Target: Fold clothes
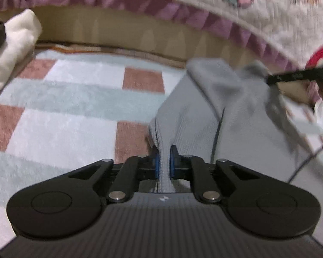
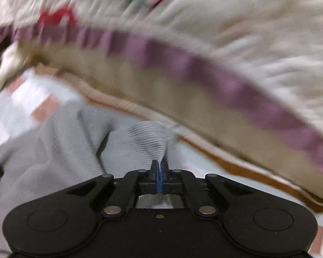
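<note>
Beside the quilted bed (image 1: pixel 269 10), over the checked rug (image 1: pixel 75 99), the grey garment (image 1: pixel 193 111) hangs stretched between left tongs (image 1: pixel 164 161) and right tongs (image 2: pixel 159 172), each pinching an edge, likely to spread it for folding.

My matt black plastic left gripper (image 1: pixel 164 161) pinches ribbed grey knit cloth (image 1: pixel 193 116). The checked rug (image 1: pixel 71 99) looks fluffy; the far quilt (image 1: pixel 269 10) is stitched, purple-frilled.

Grey ribbed garment (image 1: pixel 196 116), rumpled, stretched over checked blanket (image 1: pixel 75 99), pinched at two bunched edges, partly lifted.
</note>
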